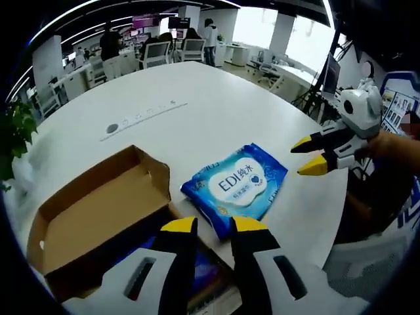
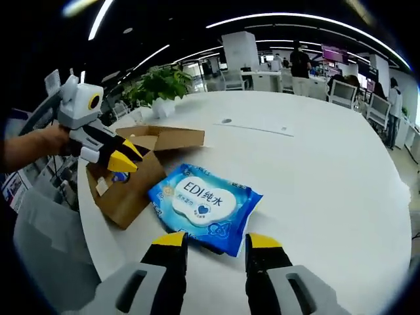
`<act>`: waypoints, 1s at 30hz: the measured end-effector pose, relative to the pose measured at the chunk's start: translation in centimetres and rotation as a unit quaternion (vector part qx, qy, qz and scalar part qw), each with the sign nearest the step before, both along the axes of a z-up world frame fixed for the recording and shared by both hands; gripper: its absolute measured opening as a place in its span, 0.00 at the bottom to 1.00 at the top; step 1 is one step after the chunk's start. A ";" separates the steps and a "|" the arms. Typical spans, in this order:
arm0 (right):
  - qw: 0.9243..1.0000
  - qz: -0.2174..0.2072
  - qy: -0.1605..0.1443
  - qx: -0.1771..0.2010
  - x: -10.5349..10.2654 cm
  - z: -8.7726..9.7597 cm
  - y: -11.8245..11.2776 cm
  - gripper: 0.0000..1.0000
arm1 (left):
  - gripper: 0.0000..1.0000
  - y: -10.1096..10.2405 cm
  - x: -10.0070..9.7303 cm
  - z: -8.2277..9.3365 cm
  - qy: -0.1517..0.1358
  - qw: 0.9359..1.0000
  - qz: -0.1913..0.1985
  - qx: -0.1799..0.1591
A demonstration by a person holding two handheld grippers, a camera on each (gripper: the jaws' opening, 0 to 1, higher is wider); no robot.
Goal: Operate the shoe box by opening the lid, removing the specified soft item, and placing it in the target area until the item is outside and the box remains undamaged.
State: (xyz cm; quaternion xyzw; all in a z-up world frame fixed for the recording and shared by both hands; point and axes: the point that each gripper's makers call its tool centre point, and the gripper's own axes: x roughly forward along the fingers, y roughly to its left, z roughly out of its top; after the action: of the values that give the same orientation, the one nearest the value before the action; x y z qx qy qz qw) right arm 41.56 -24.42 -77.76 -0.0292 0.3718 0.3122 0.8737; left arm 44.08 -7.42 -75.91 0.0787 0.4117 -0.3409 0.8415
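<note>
I saw a broad white tabletop [image 1: 216, 111] around me, with a potted plant [image 2: 159, 84] at its far edge. Beyond the tabletop stood office chairs [image 1: 155, 54], desks and white pillars [image 2: 240, 50], under long ceiling light strips [image 2: 289, 14], with bright windows [image 1: 252, 25] behind.

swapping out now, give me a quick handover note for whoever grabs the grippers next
Left gripper: open, empty, above the shoe box.
Right gripper: open, empty, just short of the blue wipes pack.
Box: lid open, on the white table, no visible damage.
Done: pack is out, lying flat on the table beside the box.
Left: confirm that spot is the target area; otherwise move the pack.
</note>
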 end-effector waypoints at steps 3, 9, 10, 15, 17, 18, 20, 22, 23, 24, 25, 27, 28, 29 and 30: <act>1.000 0.009 -0.007 -0.006 0.1 0.6 0.7 0.34 | 0.20 0.9 0.0 0.4 -0.002 1.000 0.001 -0.003; 1.000 0.025 -0.015 -0.009 0.0 1.5 2.5 0.36 | 0.20 2.8 0.1 1.0 -0.009 1.000 0.008 -0.004; 0.999 0.028 -0.016 -0.010 0.0 1.6 2.7 0.36 | 0.20 3.1 0.1 1.1 -0.010 1.000 0.009 -0.004; 0.999 0.042 -0.025 -0.010 0.1 2.5 4.4 0.36 | 0.21 4.9 -0.1 1.2 -0.014 1.000 0.012 -0.004; 0.998 0.050 -0.029 -0.010 0.1 2.9 5.2 0.37 | 0.22 5.7 -0.2 1.2 -0.015 1.000 0.012 -0.004; 0.998 0.053 -0.031 -0.010 0.2 3.0 5.6 0.37 | 0.22 6.2 -0.3 1.1 -0.016 1.000 0.012 -0.003; 0.997 0.061 -0.036 -0.010 0.2 3.4 6.4 0.37 | 0.23 7.0 -0.5 1.0 -0.016 1.000 0.013 -0.001; 0.997 0.067 -0.042 -0.011 0.3 3.6 7.1 0.37 | 0.24 7.6 -0.5 0.9 -0.016 1.000 0.015 0.000; 0.997 0.069 -0.043 -0.010 0.4 3.7 7.4 0.37 | 0.24 8.0 -0.6 0.8 -0.017 1.000 0.015 0.001; 0.996 0.071 -0.044 -0.010 0.4 3.8 7.7 0.37 | 0.24 8.2 -0.7 0.7 -0.017 1.000 0.014 0.004; 0.996 0.073 -0.045 -0.009 0.5 3.9 8.0 0.37 | 0.24 8.5 -0.7 0.6 -0.019 1.000 0.012 0.008; 0.995 0.080 -0.050 -0.007 0.6 4.2 8.9 0.37 | 0.24 9.3 -0.7 0.4 -0.021 1.000 0.010 0.016; 0.995 0.082 -0.051 -0.007 0.7 4.3 9.1 0.37 | 0.25 9.7 -0.7 0.2 -0.021 1.000 0.010 0.019; 0.995 0.085 -0.053 -0.006 0.8 4.4 9.6 0.37 | 0.25 10.1 -0.7 0.1 -0.020 1.000 0.011 0.020; 0.995 0.087 -0.054 -0.006 0.8 4.4 9.8 0.37 | 0.25 10.3 -0.7 0.0 -0.021 0.999 0.011 0.022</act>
State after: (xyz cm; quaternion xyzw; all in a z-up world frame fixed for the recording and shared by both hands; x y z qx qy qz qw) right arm 42.38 -14.60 -73.32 -0.0841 0.3218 0.3830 0.8618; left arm 43.37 2.90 -75.94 0.0996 0.4025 -0.3207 0.8516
